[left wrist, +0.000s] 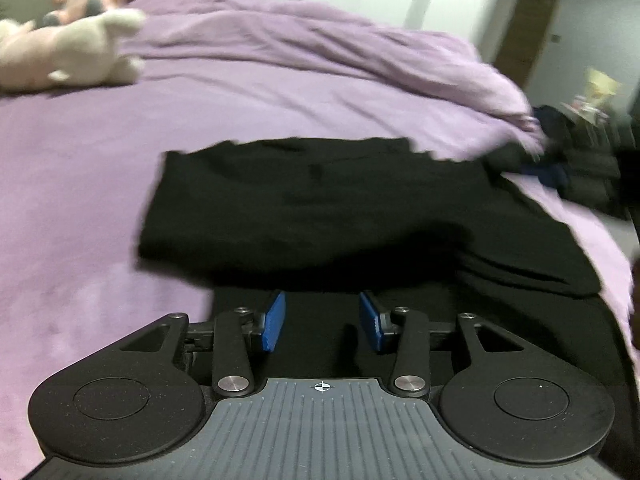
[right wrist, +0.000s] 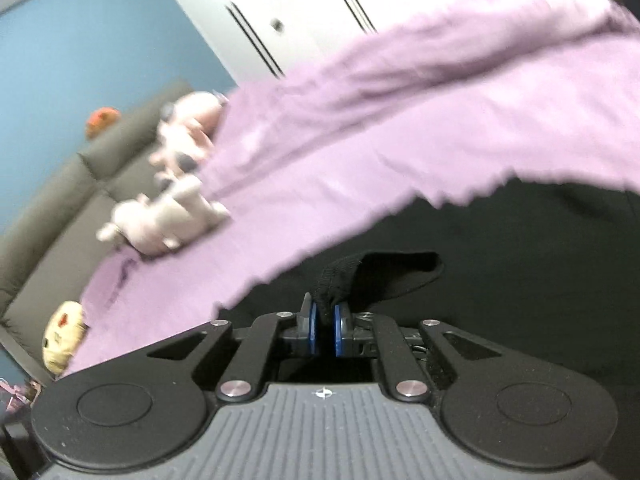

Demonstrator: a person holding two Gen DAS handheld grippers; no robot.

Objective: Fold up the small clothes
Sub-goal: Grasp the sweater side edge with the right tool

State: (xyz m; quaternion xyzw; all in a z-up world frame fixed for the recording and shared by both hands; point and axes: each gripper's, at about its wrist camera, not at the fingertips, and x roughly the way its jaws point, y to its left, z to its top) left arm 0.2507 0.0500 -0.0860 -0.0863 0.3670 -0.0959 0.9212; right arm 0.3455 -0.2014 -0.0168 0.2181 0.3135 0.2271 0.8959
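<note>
Black cloth garment [left wrist: 320, 204] lies spread on the bed's purple blanket [left wrist: 80, 184], reaching the bed's near edge. The right claw [right wrist: 325, 320] pinches a ribbed black hem. The left claw [left wrist: 322, 320] hangs partly spread over the dark fabric, gripping nothing. Pale plush toys [left wrist: 76, 52] sit toward the far corner.

One black garment [left wrist: 340, 208], two plush toys [left wrist: 80, 52].
</note>
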